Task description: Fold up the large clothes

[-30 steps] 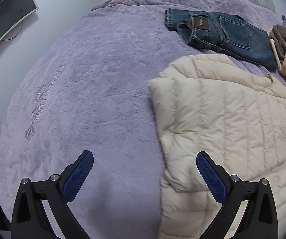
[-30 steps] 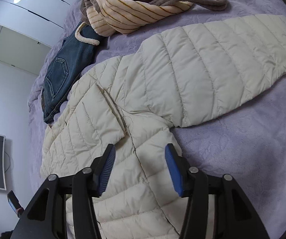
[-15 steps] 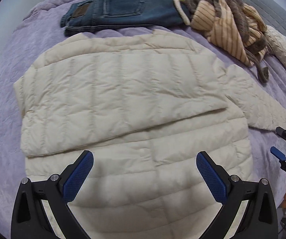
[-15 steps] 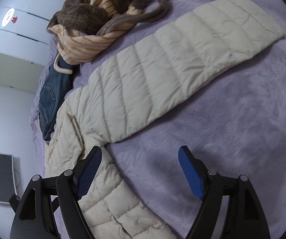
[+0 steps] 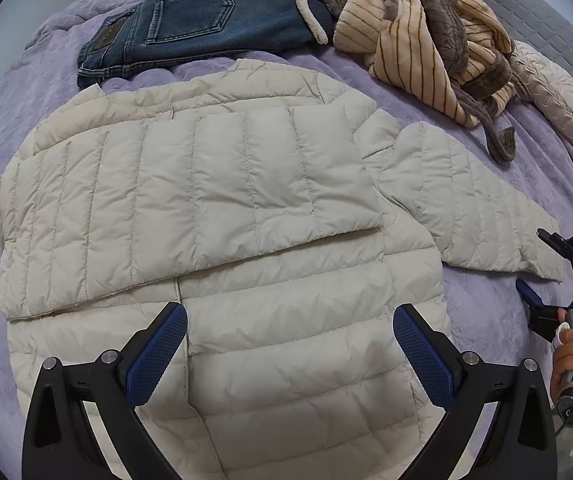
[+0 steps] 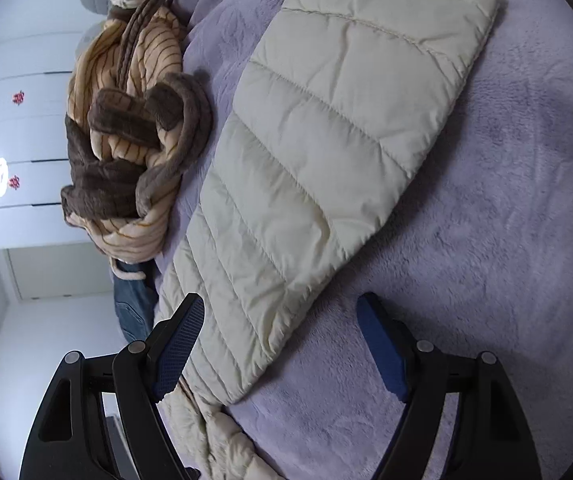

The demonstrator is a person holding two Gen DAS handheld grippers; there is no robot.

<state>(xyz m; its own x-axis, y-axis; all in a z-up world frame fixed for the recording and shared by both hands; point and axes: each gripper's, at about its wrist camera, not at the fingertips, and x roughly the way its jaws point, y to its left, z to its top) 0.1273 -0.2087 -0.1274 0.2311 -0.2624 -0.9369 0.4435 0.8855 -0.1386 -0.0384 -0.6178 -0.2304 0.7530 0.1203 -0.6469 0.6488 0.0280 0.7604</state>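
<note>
A cream quilted puffer jacket [image 5: 246, 240] lies flat on the purple bedspread [image 5: 486, 312]. Its left sleeve is folded across the chest [image 5: 190, 200]. Its right sleeve [image 5: 474, 208] stretches out flat to the right, and fills the right wrist view [image 6: 326, 152]. My left gripper [image 5: 290, 352] is open and empty, hovering over the jacket's lower body. My right gripper [image 6: 282, 344] is open and empty, low over the spread sleeve near the armpit; it also shows at the right edge of the left wrist view [image 5: 558, 288], held by a hand.
Folded blue jeans [image 5: 198, 28] lie at the far side of the bed. A heap of striped tan and brown fleece clothing [image 5: 426, 36] lies to their right, also in the right wrist view [image 6: 134, 132]. A cream pillow [image 5: 550, 88] rests beside a grey headboard [image 5: 546, 12].
My left gripper swung right from the bare bedspread to above the jacket's body. My right gripper moved from the jacket body out along the spread sleeve and opened wider.
</note>
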